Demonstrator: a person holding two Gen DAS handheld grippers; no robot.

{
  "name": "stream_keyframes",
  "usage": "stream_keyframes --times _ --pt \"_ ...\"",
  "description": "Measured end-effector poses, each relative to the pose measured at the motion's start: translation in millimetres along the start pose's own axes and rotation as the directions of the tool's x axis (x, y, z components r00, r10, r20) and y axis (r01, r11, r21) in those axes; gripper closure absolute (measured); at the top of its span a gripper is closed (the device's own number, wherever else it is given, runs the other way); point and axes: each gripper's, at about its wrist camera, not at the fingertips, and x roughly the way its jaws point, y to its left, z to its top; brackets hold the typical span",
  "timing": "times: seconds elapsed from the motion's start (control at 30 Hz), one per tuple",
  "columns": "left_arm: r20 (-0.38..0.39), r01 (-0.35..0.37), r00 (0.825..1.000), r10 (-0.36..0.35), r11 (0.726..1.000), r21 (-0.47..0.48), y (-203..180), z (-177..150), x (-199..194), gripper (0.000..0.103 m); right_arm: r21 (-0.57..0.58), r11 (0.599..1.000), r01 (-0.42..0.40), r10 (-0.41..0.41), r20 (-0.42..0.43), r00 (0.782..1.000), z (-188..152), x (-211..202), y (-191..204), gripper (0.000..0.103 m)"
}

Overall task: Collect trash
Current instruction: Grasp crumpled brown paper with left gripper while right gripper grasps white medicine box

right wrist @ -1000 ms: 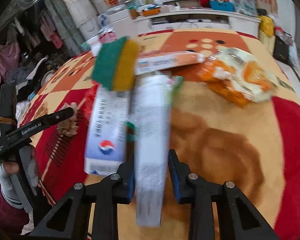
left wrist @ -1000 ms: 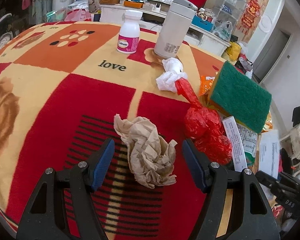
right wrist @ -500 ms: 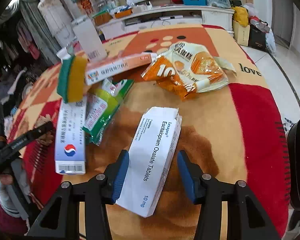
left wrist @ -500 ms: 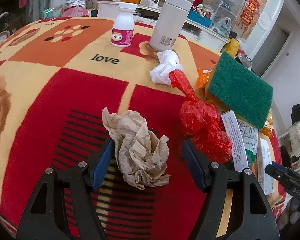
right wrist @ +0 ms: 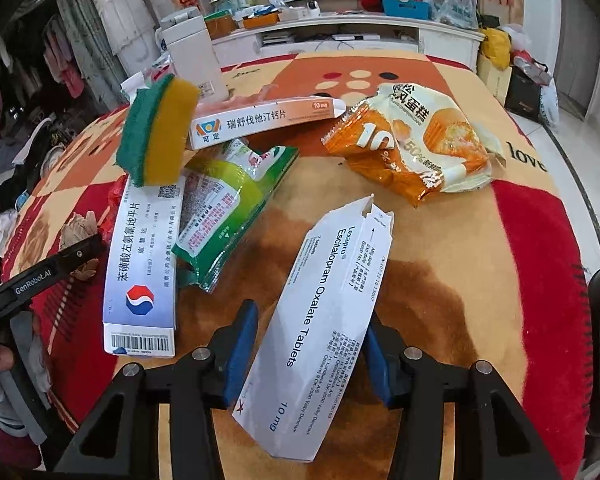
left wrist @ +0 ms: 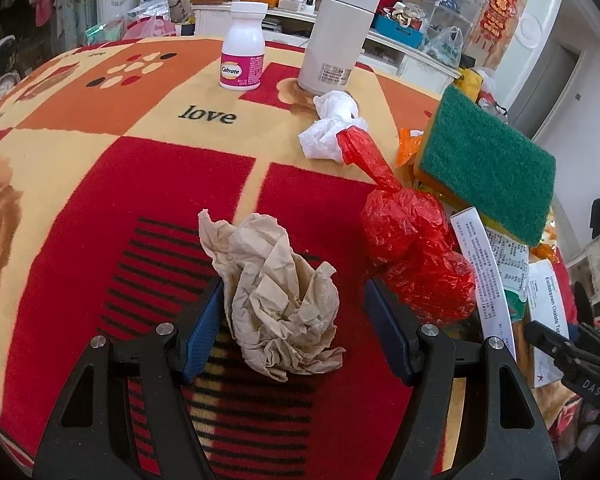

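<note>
1. The left gripper [left wrist: 294,332] is open, its blue pads on either side of a crumpled brown paper [left wrist: 278,296] lying on the red part of the blanket [left wrist: 100,184]; the left pad touches it.
2. A red plastic bag [left wrist: 412,252] lies just right of the paper, a white tissue [left wrist: 332,128] beyond.
3. The right gripper [right wrist: 308,352] is open around a white pill box [right wrist: 320,316], its right pad touching the box edge.
</note>
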Motion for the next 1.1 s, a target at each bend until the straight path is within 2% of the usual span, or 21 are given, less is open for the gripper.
stream_keyframes --times 0.3,0.4,0.53,0.83,1.0,1.1 --pt "0.003 -0.012 1.0 0.012 1.0 0.019 -2 -1 0 0.034 0.023 1.0 -0.016 0.016 -0.001 1.0 -2 1 -6 0.055" --pt "0.006 -0.016 1.0 0.016 1.0 0.026 -2 -2 -1 0.037 0.041 0.999 -0.033 0.033 0.005 0.999 -2 -5 -7 0.055" --pt "0.009 -0.02 1.0 0.019 0.999 0.029 -1 -4 -1 0.04 0.055 0.998 -0.011 0.01 0.005 1.0 -1 -4 -11 0.043" --pt "0.01 -0.021 1.0 0.021 0.999 0.034 0 -5 -1 0.04 0.031 0.999 0.011 -0.011 0.012 1.0 0 3 -9 0.043" --pt "0.014 -0.023 1.0 0.022 0.999 0.034 -1 -6 -2 0.04 0.055 0.998 0.018 -0.019 0.016 1.0 0 -4 -17 0.043" --pt "0.02 -0.041 0.999 0.04 0.998 0.04 -2 -7 -2 0.048 0.058 0.998 0.007 -0.007 0.009 1.0 -1 -2 -19 0.043"
